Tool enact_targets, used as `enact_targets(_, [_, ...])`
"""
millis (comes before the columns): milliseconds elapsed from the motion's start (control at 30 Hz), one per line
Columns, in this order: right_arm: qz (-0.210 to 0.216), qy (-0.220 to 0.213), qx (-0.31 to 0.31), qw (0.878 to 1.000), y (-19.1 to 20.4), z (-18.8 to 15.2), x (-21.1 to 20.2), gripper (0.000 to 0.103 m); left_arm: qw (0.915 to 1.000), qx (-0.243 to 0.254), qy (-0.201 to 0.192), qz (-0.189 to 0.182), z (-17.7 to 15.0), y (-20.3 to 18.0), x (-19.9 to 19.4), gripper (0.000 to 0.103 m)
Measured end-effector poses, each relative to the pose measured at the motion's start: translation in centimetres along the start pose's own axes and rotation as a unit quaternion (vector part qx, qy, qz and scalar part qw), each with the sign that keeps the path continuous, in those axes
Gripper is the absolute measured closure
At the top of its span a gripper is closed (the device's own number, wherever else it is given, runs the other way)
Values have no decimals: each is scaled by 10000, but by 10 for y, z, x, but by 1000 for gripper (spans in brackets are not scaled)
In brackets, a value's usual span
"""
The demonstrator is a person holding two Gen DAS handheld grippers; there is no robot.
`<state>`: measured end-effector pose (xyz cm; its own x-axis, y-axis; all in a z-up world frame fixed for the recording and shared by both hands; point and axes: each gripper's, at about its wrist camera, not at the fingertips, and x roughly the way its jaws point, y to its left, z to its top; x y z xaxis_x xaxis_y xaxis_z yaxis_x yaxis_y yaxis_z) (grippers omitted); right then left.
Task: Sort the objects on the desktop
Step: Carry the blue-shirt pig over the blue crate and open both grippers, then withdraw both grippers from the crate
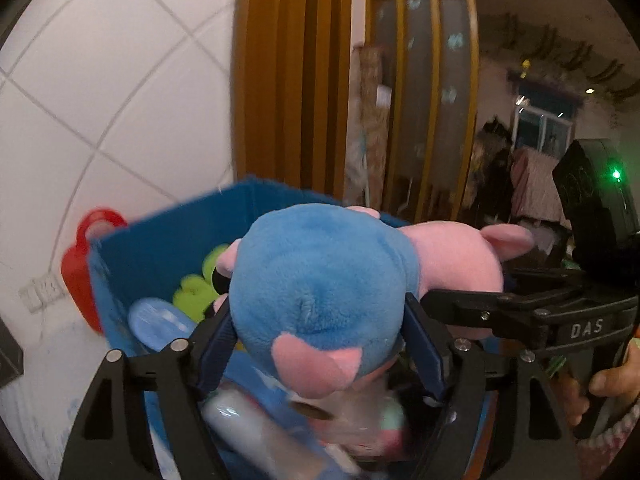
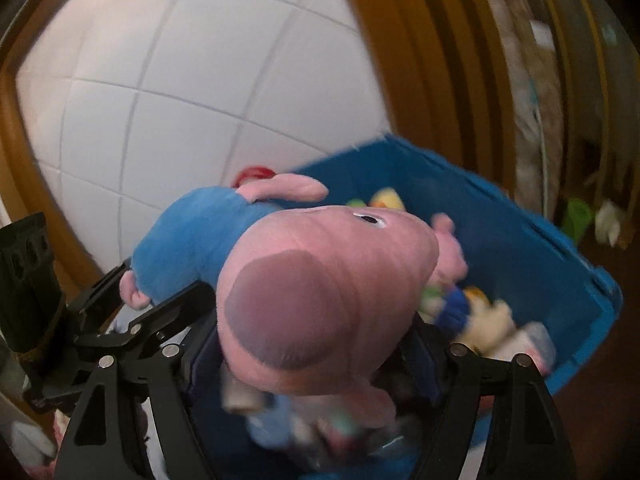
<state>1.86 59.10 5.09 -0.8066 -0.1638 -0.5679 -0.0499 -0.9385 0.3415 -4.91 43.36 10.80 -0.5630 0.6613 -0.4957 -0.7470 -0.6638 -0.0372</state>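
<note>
Left gripper (image 1: 316,344) is clamped on the blue body of the plush pig (image 1: 320,288), one blue pad (image 1: 218,340) pressed into each flank. The pig hangs above the blue bin (image 1: 168,232), its pink head pointing away to the right and a pink foot hanging at the near end. Inside the bin, below and left of the pig, lie a green toy (image 1: 196,288) and a pale blue oval piece (image 1: 160,324); other things under the pig are too blurred to name. A red container (image 1: 80,272) stands just behind the bin's left wall, against white tiles (image 1: 100,100). To the right of the pig the right gripper (image 1: 532,316) reaches in, a hand (image 1: 608,384) on its handle.

From the right wrist view, the right gripper (image 2: 316,364) grips the pig (image 2: 328,292) by the head, its fingers (image 2: 200,360) closed against both sides of the snout end. The pig's blue body stretches away to the left, where the left gripper (image 2: 132,304) holds it. The bin (image 2: 520,240) sits beneath and behind the pig, holding a yellow toy (image 2: 386,200) by the far wall and a cream plush (image 2: 488,320) to the pig's right; the rest is smeared. White tiles (image 2: 180,80) fill the wall behind the pig.
</note>
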Motion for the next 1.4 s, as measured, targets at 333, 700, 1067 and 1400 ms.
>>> enact_targets(333, [-761, 708, -329, 9940, -57, -10, 35, 17, 9928, 160, 219, 1166, -17, -55, -25, 12])
enact_targets(700, [-958, 229, -785, 9920, -23, -32, -20, 0, 9821, -556, -272, 1780, -26, -67, -94, 0])
enact_targets(1067, [-1307, -144, -1057, 9857, 22, -49, -81, 0, 9836, -618, 14, 1692, -37, -73, -115, 0])
enact_targets(1400, [-1592, -154, -1223, 9795, 34, -47, -84, 0, 9817, -811, 52, 1721, -41, -63, -125, 0])
